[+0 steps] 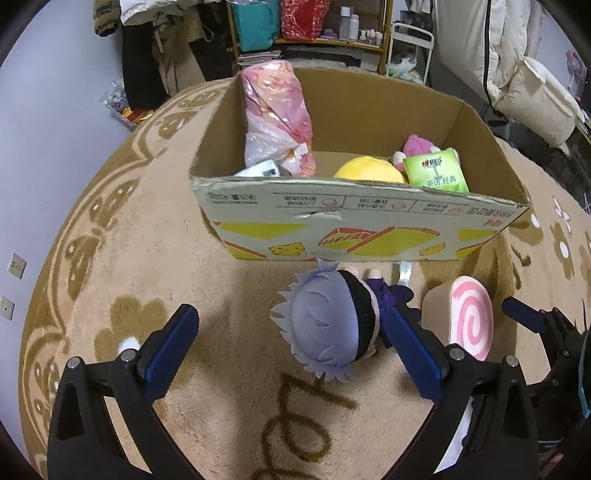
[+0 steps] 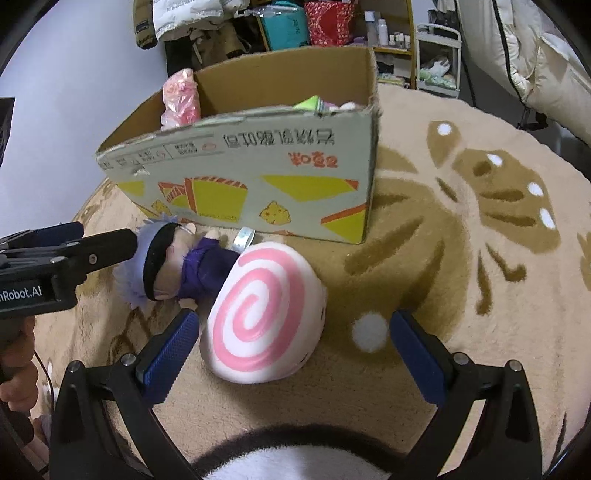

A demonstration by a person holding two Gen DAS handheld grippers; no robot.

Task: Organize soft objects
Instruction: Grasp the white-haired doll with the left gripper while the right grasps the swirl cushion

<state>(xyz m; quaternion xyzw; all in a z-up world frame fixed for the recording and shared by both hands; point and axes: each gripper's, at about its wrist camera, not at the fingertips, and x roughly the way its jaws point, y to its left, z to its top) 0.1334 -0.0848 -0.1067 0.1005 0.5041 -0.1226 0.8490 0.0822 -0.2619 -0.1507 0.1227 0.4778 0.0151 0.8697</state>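
Note:
A plush doll (image 1: 328, 325) with lilac spiky hair and a black blindfold lies on the rug in front of the cardboard box (image 1: 362, 225). My left gripper (image 1: 291, 325) is open, its fingers on either side of the doll's head. A pink-swirl white cushion (image 2: 262, 314) lies right of the doll (image 2: 173, 269). My right gripper (image 2: 291, 328) is open around the cushion, which also shows in the left wrist view (image 1: 469, 321). The box (image 2: 258, 177) holds a pink bagged toy (image 1: 277, 118), a yellow plush (image 1: 369, 171), a pink plush (image 1: 417, 146) and a green tissue pack (image 1: 436, 171).
A round beige rug (image 2: 461, 258) with brown patterns covers the floor. A shelf (image 1: 310, 33) and hanging clothes stand behind the box. White bedding (image 1: 517, 74) is at the right. A black-and-white fluffy thing (image 2: 295, 458) lies under my right gripper.

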